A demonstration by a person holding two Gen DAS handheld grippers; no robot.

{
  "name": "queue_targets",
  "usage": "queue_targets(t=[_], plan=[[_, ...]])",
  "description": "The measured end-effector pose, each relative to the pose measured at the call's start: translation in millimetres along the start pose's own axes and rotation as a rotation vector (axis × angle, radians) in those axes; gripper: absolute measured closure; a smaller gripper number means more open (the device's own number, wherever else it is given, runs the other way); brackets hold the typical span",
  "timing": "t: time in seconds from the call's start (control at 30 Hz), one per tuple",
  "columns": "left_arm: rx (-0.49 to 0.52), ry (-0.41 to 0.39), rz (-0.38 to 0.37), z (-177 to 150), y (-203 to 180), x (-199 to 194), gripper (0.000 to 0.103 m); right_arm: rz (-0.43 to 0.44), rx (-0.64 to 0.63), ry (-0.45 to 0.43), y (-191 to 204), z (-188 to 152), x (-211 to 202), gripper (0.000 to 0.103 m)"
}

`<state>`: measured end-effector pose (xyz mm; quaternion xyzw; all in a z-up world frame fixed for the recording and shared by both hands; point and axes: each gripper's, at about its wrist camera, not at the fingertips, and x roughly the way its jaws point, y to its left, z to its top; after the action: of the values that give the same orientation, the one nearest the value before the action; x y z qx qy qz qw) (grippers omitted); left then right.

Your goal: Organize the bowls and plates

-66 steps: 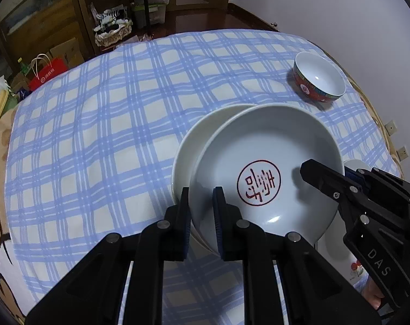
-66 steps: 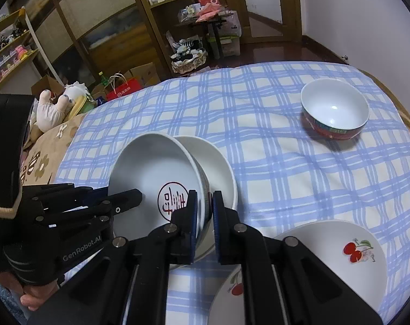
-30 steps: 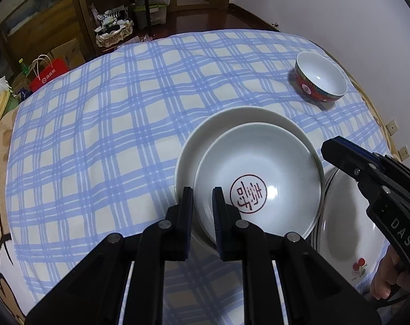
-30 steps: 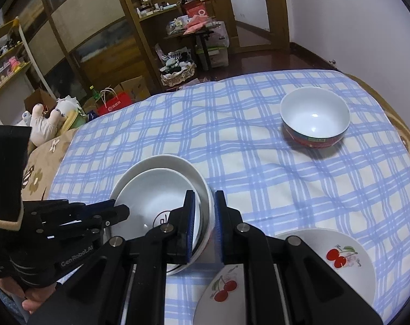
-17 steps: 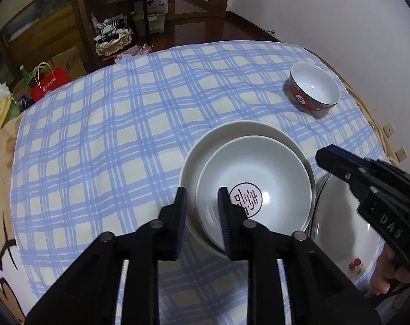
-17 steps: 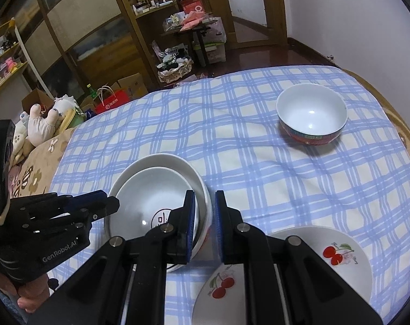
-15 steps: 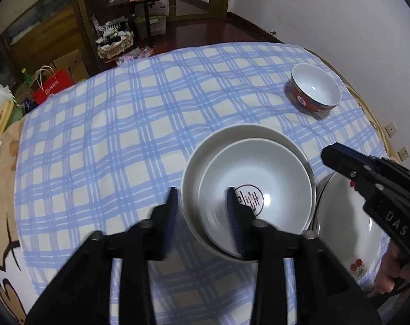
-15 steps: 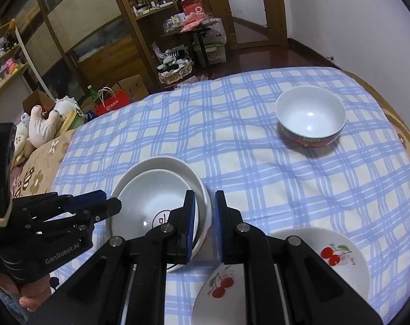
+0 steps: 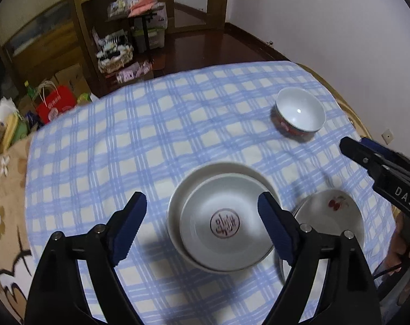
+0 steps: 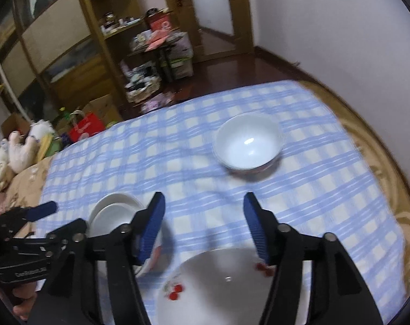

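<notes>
A white plate with a red seal mark lies nested inside a larger white plate on the checked tablecloth. My left gripper is open and empty, raised above this stack. The stack also shows in the right wrist view, at the left. My right gripper is open and empty, above a cherry-patterned plate. That plate also shows in the left wrist view. A red-sided bowl stands at the far right, and shows in the right wrist view.
The round table has a blue checked cloth. Behind it are a dark floor, wooden shelves, a red bag and clutter. A white wall is on the right.
Both grippers have let go of the seal plate, opened wide and lifted away. The seal plate now lies flat inside the larger plate. The right gripper has moved right, over the cherry plate.
</notes>
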<state>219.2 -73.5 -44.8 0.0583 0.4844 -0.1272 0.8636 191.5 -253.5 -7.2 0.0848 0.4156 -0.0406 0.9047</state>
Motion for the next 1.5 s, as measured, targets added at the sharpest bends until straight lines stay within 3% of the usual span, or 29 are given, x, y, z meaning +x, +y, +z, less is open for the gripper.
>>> queue_targets(t=[0.1, 0.2, 0.33, 0.47, 0.73, 0.87, 1.0, 1.2, 1.37, 1.5], plan=[[0.006, -0.048, 0.008, 14, -7, -9, 0.012, -0.023, -0.001, -0.037, -7, 11, -10, 0.010], [-0.029, -0.065, -0.030, 33, -9, -13, 0.010, -0.030, -0.017, -0.065, -13, 26, -18, 0.003], [-0.003, -0.085, -0.036, 63, -19, -12, 0.010, -0.043, -0.024, -0.103, -23, 45, -20, 0.002], [0.026, -0.115, -0.007, 86, -30, -4, 0.010, -0.070, -0.015, -0.083, -41, 60, -8, 0.002], [0.069, -0.090, -0.092, 118, -60, 42, 0.010, -0.096, 0.032, -0.064, -79, 78, 25, 0.002], [0.080, -0.053, -0.163, 130, -73, 71, 0.010, -0.093, 0.054, -0.039, -92, 81, 44, 0.002], [0.083, -0.002, -0.187, 136, -84, 99, 0.012, -0.107, 0.058, 0.001, -100, 81, 68, 0.003], [0.096, 0.084, -0.153, 134, -100, 137, 0.022, -0.092, 0.079, 0.085, -107, 79, 103, 0.015], [0.059, 0.168, -0.163, 126, -103, 167, 0.039, -0.025, 0.120, 0.192, -114, 73, 130, 0.040], [0.060, 0.204, -0.143, 120, -109, 184, 0.045, -0.005, 0.143, 0.249, -117, 65, 149, 0.060]])
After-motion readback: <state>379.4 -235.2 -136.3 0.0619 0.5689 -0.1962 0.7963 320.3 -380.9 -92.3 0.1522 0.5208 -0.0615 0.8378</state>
